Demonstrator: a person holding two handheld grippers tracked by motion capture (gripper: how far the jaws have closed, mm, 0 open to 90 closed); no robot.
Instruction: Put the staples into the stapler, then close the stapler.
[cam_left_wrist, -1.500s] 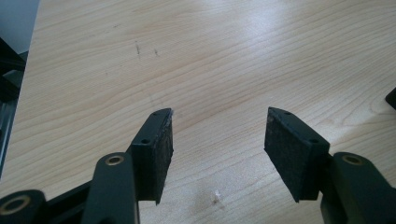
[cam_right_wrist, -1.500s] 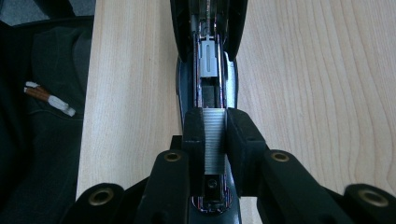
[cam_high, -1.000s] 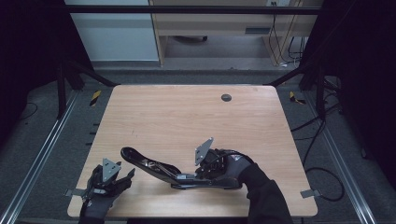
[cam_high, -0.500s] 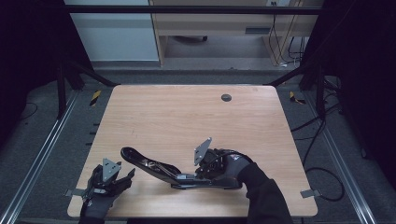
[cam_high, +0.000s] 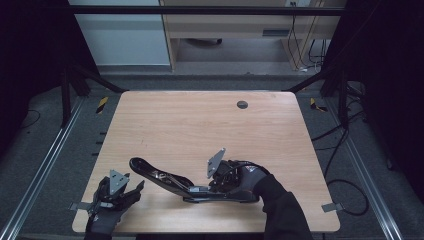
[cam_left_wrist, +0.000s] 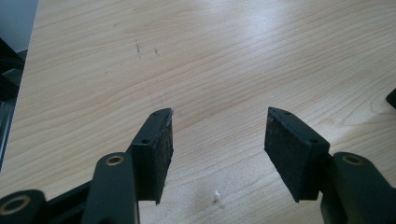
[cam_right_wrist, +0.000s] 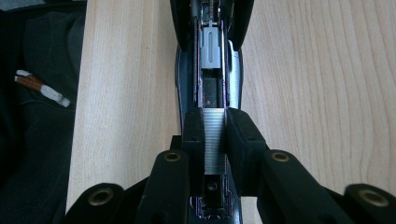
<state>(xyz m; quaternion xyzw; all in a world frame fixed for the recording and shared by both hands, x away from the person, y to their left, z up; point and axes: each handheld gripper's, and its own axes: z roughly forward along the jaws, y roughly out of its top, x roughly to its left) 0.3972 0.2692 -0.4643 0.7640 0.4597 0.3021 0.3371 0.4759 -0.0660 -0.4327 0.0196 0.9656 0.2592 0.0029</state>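
Note:
A black stapler (cam_high: 167, 181) lies near the table's front edge with its top arm (cam_high: 144, 166) swung up and to the left. Its open magazine channel (cam_right_wrist: 211, 56) runs away from my right gripper (cam_right_wrist: 215, 117). That gripper is shut on a silver strip of staples (cam_right_wrist: 215, 137), held just over the rear of the channel. In the high view my right gripper (cam_high: 216, 186) sits low over the stapler's base, a gloved hand behind it. At the table's front left corner my left gripper (cam_high: 134, 188) rests, and its jaws (cam_left_wrist: 217, 126) stand open over bare wood.
The wooden table (cam_high: 200, 125) has a small round dark grommet (cam_high: 242, 104) near its far edge. Metal frame rails (cam_high: 45, 160) run along both sides, with cables on the floor at the right. A dark sleeve (cam_right_wrist: 42, 93) lies left of the table edge in the right gripper view.

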